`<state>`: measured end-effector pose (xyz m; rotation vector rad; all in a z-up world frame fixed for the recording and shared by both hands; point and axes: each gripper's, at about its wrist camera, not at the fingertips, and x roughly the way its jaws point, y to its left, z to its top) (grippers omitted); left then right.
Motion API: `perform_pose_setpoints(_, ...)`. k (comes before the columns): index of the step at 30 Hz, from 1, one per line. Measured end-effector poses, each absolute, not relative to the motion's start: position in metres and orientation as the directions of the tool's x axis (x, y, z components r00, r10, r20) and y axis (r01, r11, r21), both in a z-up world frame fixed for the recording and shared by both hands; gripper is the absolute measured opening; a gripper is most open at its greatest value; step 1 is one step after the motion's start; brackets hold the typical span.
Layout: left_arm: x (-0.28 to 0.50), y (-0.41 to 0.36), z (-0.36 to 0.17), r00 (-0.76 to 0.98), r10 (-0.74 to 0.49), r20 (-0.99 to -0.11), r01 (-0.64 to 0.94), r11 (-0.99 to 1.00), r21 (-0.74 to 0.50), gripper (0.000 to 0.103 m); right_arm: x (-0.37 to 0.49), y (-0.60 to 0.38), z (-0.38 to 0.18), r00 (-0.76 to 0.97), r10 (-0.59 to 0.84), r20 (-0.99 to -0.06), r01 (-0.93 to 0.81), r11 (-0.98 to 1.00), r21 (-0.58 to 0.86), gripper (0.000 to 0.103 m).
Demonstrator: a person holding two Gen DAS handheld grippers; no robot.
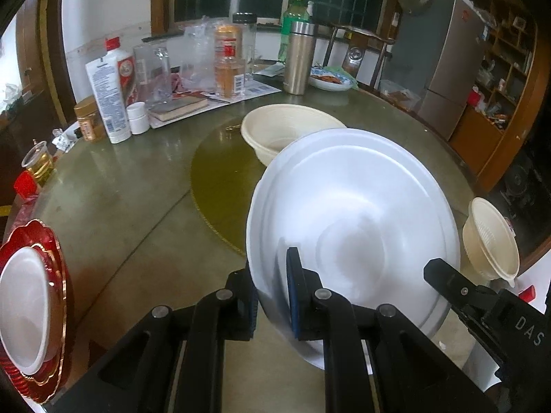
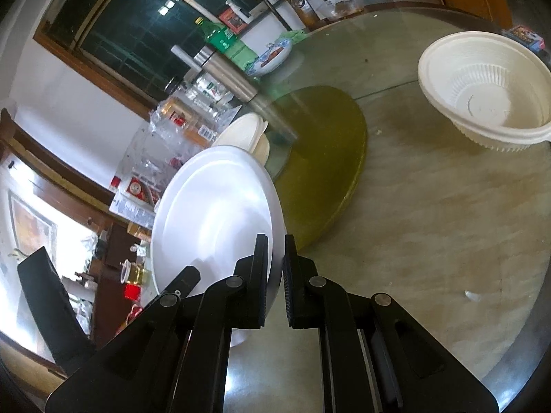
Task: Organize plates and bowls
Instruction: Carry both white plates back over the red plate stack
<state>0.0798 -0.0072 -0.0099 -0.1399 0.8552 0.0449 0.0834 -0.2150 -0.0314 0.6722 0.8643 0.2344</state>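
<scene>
Two grippers clamp one white plate [image 1: 351, 220] by opposite parts of its rim, holding it tilted above the round table [image 1: 137, 213]. The left gripper [image 1: 272, 306] has its jaws narrowed onto the plate's near-left rim: one blue-padded finger lies against the plate's upper face, the other sits behind and under the edge. In the right wrist view the right gripper [image 2: 275, 268] pinches the rim of the same plate [image 2: 213, 213], which rises up and to the left from its closed jaws, its concave face turned toward the camera. The right gripper's black body also shows in the left wrist view at the plate's lower right edge.

Behind the plate, on the yellow turntable [image 1: 224, 186] at the table's middle, stands a cream bowl [image 1: 286, 127], partly hidden by the plate's far rim. A ribbed bowl [image 2: 489, 93] sits apart on the table to the right, clear of both grippers. At the table's left edge lies a red plate [image 1: 51, 275] with a white bowl [image 1: 24, 309] on it. Bottles, a steel flask [image 1: 299, 58] and jars crowd the far side.
</scene>
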Motion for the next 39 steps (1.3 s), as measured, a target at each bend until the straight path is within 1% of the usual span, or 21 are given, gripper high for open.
perform_pose_setpoints(17,0.046,0.034,-0.001,0.685,0.017,-0.729,-0.153,0.981,-0.120,0.013,0.068,-0.171,-0.016,0.621,0.472,-0.626,-0.016,0.806,0.592,0.008)
perform_pose_setpoints(33,0.017,0.079,0.012,0.712,0.046,-0.701,-0.221,0.962,-0.161,0.013,0.064,-0.122,0.001,0.592,0.519,-0.616,-0.133,0.817,0.560,0.008)
perform_pose_setpoints(39,0.006,0.099,0.018,0.723,0.077,-0.686,-0.262,0.950,-0.170,0.013,0.061,-0.099,0.010,0.579,0.545,-0.606,-0.187,0.812,0.552,0.008)
